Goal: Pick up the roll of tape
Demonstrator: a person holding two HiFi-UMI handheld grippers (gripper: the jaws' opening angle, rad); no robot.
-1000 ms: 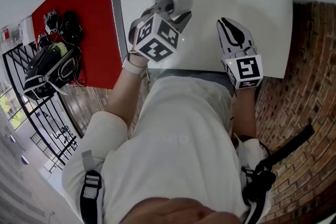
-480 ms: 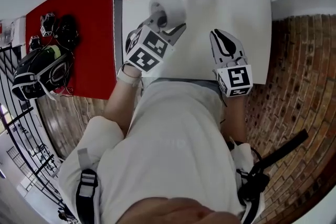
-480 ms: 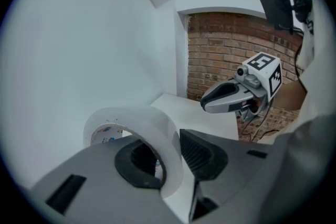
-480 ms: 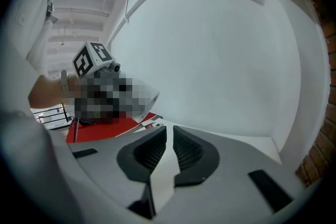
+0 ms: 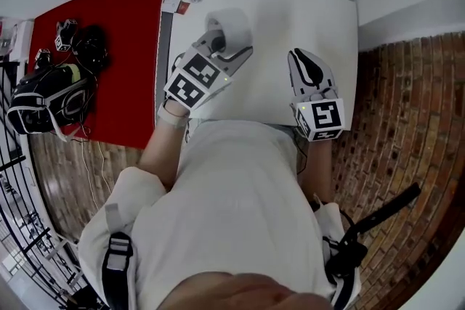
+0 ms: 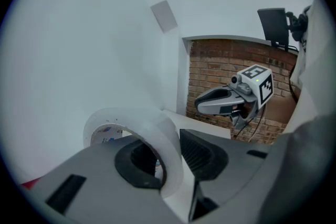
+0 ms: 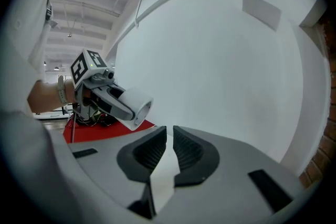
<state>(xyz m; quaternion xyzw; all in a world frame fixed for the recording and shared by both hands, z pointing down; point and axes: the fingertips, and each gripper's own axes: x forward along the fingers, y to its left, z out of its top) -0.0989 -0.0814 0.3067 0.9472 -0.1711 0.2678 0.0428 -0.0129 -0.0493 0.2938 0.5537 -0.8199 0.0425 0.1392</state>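
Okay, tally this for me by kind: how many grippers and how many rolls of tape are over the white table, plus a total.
Grippers: 2, the left gripper with its jaws closed on the roll, and the right gripper with nothing between its jaws
Roll of tape: 1
Total: 3

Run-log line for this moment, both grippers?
left gripper: shut on roll of tape, held above table | right gripper: shut, empty | task: picked up

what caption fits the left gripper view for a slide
Left tool shut on the tape roll, one jaw inside its core; right tool beyond, against a brick wall.
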